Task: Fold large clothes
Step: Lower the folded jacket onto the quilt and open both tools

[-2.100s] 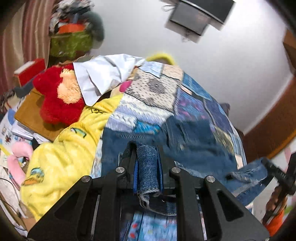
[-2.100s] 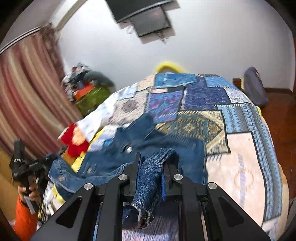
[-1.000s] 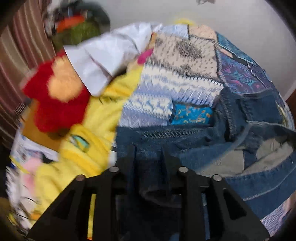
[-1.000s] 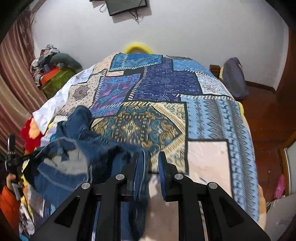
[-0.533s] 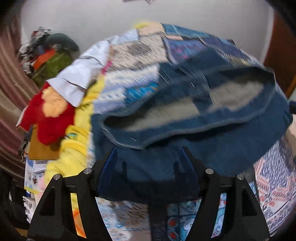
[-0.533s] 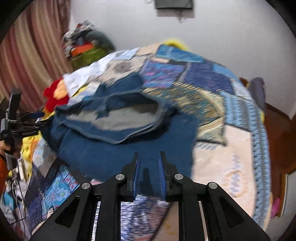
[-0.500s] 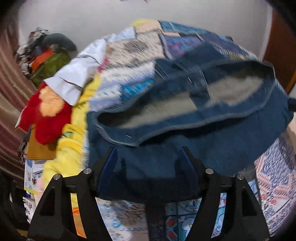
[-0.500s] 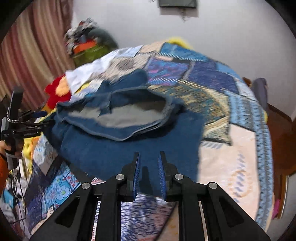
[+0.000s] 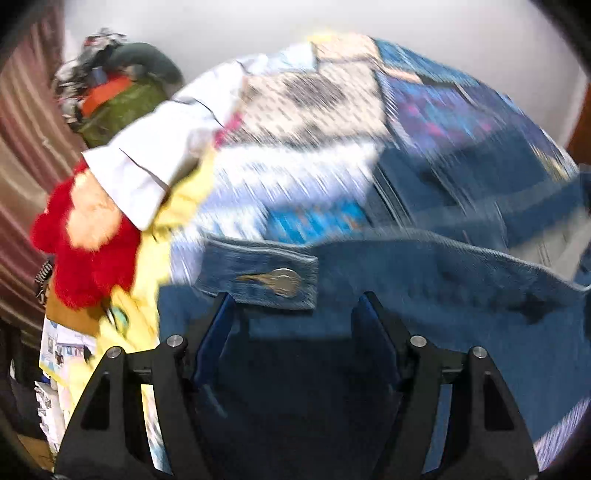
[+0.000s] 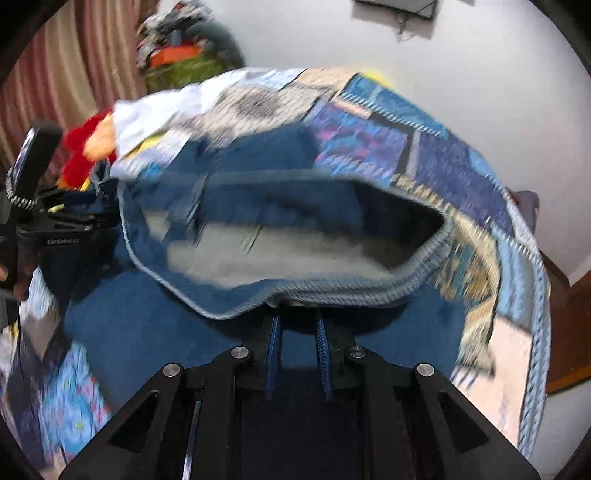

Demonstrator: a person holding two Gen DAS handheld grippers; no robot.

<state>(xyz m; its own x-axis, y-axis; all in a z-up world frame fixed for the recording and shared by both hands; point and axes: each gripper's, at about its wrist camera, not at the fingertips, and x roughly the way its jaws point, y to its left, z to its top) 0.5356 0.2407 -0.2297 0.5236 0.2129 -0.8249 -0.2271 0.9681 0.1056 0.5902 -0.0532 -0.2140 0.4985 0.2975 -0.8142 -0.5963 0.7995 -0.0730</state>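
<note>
A home bedroom: patchwork bedspread [image 10: 436,155], striped curtain [image 10: 92,62], red plush toy [image 9: 85,243], wall-mounted screen [image 10: 399,7].

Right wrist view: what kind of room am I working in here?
Most likely a bedroom in a home: a bed under a patchwork bedspread, a striped curtain on the left, a red plush toy and a heap of clothes beside it.

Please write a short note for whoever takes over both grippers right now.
Left gripper: open, jaws just opened; denim lies under them, not pinched.
Right gripper: shut, with no cloth visibly held; the jacket's hem is at its tips.
Denim jacket: dropped on the patchwork bedspread, hem gaping, grey lining showing.
Done: jacket laid on the bed.
Left: flatten it, then probably fold it and square it up.
</note>
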